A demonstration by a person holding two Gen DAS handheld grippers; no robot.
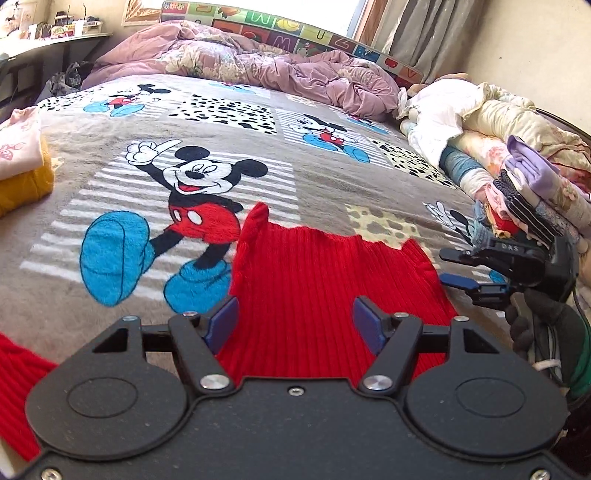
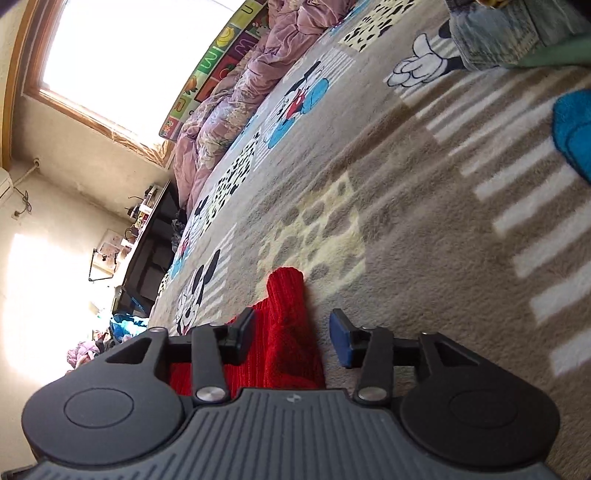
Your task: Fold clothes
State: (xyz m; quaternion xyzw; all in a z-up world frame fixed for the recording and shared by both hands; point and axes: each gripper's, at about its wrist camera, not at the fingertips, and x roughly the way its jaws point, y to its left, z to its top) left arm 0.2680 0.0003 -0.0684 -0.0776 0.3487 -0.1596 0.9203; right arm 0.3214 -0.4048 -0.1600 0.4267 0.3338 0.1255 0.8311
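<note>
Surface: bed covered by a plush grey blanket [image 1: 317, 192], printed with cartoon-mouse panels, striped blocks and spotted patches. Beyond the fingers, a rumpled mauve quilt [image 1: 236, 59] lies against an alphabet play mat [image 1: 288, 29] propped at the head of the bed. Room: bright window [image 2: 122, 55] with wooden frame, grey curtains [image 1: 424, 33], cluttered dark desk [image 1: 44, 40] far left.

Red sweater [image 1: 317, 280]: ribbed knit, spread flat on the blanket directly ahead of and between the left gripper's fingers; one narrow part [image 2: 288, 295] reaches forward between the right gripper's fingers.

Left gripper [image 1: 299, 325]: black frame, blue pads, fingers spread apart over the sweater, clasping nothing.

Right gripper [image 2: 291, 336]: turned sideways, fingers apart, straddling the red knit without pinching it.

Left of the left fingers: folded pink-and-white garment on a mustard one [image 1: 22, 177]. Right of them: stack of mixed folded clothes [image 1: 532, 199] beside cream bedding [image 1: 487, 114].
</note>
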